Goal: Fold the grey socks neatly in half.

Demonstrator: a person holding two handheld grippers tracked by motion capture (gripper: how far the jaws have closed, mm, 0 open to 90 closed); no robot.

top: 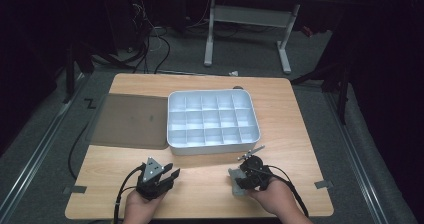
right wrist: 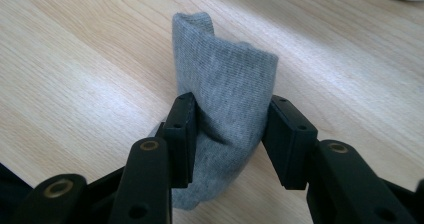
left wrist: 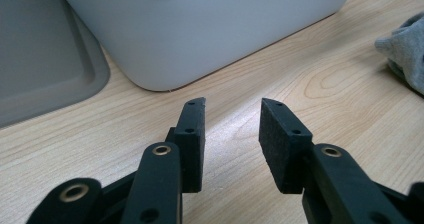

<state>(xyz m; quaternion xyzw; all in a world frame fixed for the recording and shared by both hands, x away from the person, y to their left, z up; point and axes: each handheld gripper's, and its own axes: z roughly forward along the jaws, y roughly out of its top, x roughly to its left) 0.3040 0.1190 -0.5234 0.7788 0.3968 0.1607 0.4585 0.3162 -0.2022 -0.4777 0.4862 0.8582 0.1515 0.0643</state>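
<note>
Standing on a grey floor, the table (top: pixel 295 114) is the largest item and has a light wood top. All places below are given from the tray (top: pixel 213 145), a white box of small compartments at the middle of the table.

Touching the tray's left wall lies a flat grey lid (top: pixel 131 120); in the left gripper view its raised rim sits just beside the tray's rounded corner.

In front of the tray, toward the person, are both hands and their tools. The left gripper (top: pixel 170 175) is in front of the tray's left corner, near it but apart. Its jaws are parted, with bare wood between them and nothing pressed by either pad. It points at the tray's lower wall.

The right gripper (right wrist: pixel 227 134) is in front of the tray's right corner. It grasps a grey sock (right wrist: pixel 225 99), both pads pressing into the knit fabric. The sock is bunched and stands folded, its upper edge rising past the jaws, its lower end touching the table. In the high view the sock lies near the tray's front wall, clear of it.
</note>
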